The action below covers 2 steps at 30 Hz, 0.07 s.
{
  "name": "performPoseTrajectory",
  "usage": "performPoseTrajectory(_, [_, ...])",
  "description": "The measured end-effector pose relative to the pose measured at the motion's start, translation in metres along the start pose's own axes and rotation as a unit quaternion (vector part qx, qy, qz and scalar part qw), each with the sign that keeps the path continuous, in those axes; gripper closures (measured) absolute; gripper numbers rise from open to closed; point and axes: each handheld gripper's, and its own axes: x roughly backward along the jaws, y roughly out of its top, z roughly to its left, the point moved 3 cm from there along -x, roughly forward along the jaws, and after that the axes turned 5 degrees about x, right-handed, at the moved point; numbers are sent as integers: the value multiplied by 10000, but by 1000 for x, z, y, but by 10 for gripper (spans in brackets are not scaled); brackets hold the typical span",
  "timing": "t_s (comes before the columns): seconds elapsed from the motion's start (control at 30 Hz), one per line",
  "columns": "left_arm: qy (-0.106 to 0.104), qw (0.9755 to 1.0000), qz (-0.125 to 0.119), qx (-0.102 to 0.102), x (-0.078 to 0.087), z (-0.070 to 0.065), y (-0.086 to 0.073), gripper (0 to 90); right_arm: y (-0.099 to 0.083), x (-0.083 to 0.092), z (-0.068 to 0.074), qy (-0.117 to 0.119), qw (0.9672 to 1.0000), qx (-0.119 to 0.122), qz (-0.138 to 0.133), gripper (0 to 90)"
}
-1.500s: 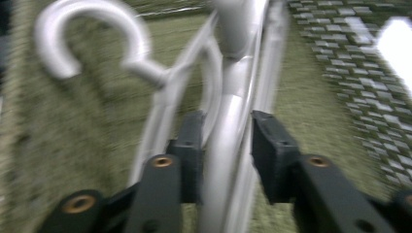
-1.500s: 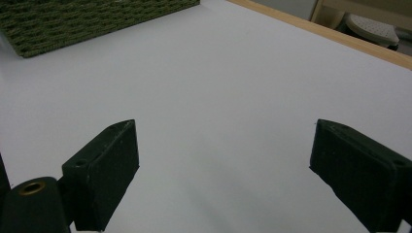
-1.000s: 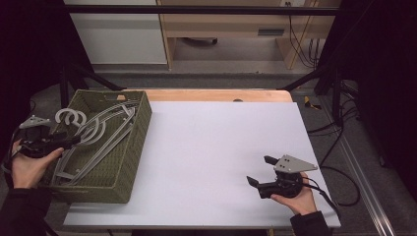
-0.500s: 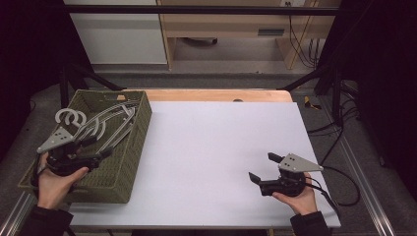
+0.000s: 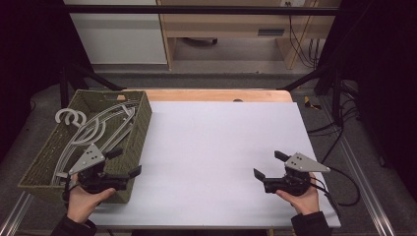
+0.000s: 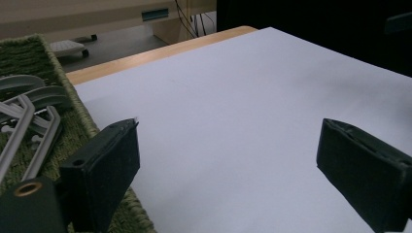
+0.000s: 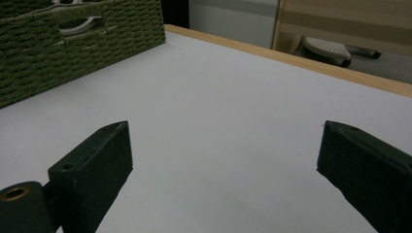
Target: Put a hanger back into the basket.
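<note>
Left gripper [image 5: 124,162] shifted to basket's [image 5: 142,105] near corner, jaws just opening, empty

A white-topped counter [image 5: 221,147] with a pale wooden far edge is seen under even indoor light. Behind it, a grey floor [image 5: 206,78] is bordered by a white cabinet [image 5: 115,32] and a light wooden desk [image 5: 231,24] (black cables [image 5: 300,34] are draped beside it). The sides are lost in darkness.
</note>
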Motion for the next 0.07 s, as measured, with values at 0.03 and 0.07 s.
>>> performPoseTrajectory(0.03, [18, 10000, -31, 1, 0, -1, 0, 81, 0, 0, 0, 1, 10000, -18, -16, 64])
performPoseTrajectory(0.07, [-20, 10000, -42, 16, -1, -2, -1, 81, 0, 0, 0, -5, 10000, -26, -19, 64])
